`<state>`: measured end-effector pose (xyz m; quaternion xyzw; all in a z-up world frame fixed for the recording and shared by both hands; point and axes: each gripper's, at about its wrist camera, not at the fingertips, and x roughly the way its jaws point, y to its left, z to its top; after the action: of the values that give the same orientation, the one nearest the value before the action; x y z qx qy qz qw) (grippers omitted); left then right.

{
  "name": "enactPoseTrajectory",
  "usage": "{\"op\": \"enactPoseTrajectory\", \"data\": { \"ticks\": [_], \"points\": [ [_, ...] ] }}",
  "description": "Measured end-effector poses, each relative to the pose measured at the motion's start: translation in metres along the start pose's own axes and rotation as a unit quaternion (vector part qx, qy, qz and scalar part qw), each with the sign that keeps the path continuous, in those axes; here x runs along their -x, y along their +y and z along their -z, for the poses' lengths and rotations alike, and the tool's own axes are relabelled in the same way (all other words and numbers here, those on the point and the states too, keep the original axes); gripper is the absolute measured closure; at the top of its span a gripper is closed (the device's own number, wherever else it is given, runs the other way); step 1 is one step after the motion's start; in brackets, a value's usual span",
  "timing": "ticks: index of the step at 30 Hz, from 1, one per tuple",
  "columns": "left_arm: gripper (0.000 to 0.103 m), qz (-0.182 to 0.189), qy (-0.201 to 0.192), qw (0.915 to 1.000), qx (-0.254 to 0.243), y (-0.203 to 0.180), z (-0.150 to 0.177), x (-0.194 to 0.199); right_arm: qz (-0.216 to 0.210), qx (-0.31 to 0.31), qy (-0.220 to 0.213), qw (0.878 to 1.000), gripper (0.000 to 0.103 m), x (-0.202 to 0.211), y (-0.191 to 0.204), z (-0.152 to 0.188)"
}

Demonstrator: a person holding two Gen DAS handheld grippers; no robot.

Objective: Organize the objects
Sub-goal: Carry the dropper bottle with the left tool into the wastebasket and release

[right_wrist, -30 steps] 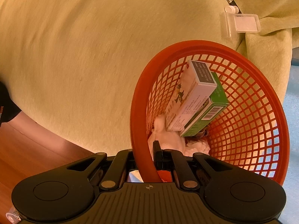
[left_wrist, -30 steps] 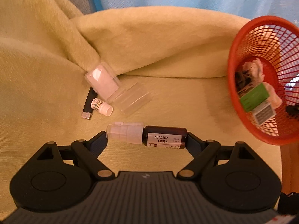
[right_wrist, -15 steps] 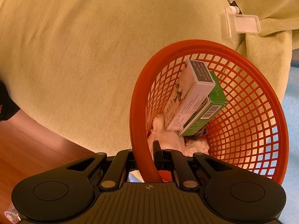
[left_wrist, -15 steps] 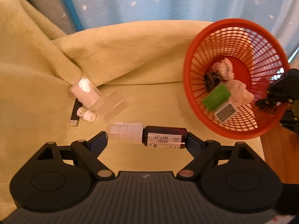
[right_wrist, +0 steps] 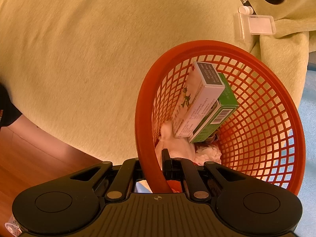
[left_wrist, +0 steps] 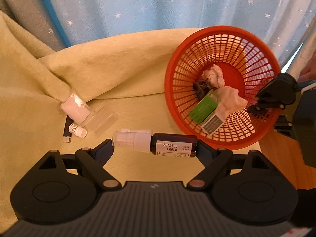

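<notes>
A dark brown spray bottle point(left_wrist: 156, 145) with a clear cap and a white label is held lengthwise between the jaws of the left gripper point(left_wrist: 155, 148), one pad at each end, clear of the yellow-green blanket point(left_wrist: 122, 67) below. Beyond it on the blanket lie a small white-capped vial point(left_wrist: 78, 131), a black strip point(left_wrist: 68, 129) and a clear plastic case point(left_wrist: 76, 108), close together at a fold. To the right the orange mesh basket point(left_wrist: 171, 90) is seen, with a green box point(left_wrist: 203, 109), a grey-ended box point(left_wrist: 212, 123) and crumpled white tissue point(left_wrist: 215, 75) inside. The jaws of the right gripper point(right_wrist: 156, 165) are clamped narrowly on the near rim of the basket point(right_wrist: 146, 106), which is tilted. A wooden desk point(left_wrist: 284, 156) edge shows beside the blanket. Farthest back hangs a blue curtain point(left_wrist: 158, 6) with white stars.
</notes>
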<state>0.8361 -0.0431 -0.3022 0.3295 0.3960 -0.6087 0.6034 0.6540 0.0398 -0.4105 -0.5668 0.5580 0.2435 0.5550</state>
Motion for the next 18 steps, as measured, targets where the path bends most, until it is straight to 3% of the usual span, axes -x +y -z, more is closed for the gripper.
{"op": "enactPoseTrajectory", "data": {
  "ticks": [18],
  "points": [
    [0.017,0.077,-0.040,0.9942,-0.064,-0.039,-0.054,0.009,0.001,-0.004,-0.007,1.000,0.100,0.004,0.005,0.006]
  ]
}}
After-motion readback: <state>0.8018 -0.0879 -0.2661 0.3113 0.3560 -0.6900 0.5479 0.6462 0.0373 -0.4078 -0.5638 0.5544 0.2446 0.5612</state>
